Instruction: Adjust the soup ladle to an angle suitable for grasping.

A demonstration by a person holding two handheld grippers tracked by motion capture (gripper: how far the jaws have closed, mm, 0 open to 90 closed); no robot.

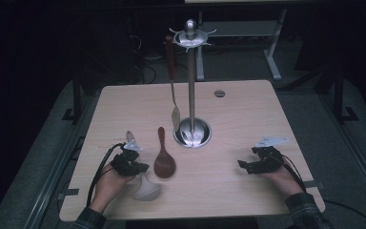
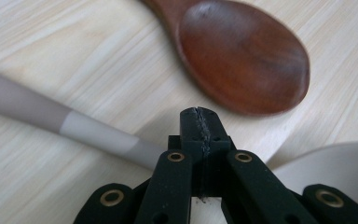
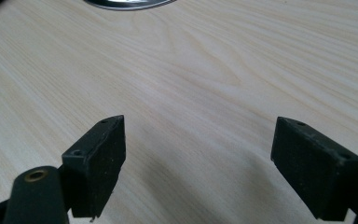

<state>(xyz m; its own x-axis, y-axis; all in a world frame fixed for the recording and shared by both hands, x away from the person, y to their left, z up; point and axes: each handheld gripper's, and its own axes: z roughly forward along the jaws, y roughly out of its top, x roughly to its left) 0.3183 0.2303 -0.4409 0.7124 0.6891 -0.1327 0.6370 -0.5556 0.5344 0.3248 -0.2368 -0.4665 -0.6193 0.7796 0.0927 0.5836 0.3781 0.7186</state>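
Ladle [image 2: 98, 135] under left gripper [image 2: 200, 122] (jaws closed), wooden spoon [image 2: 242, 56] beyond

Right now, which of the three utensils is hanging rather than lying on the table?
The spatula with the dark handle hangs from the metal stand. The brown wooden spoon and the pale grey ladle both lie flat on the table.

Wooden spoon [image 2: 242, 56] is showing dark reddish-brown; ladle [image 1: 145, 188] pale grey, handle banded lighter; counter [image 1: 248, 114] light woodgrain; utensil stand [image 1: 191, 86] shining silver; claws black.
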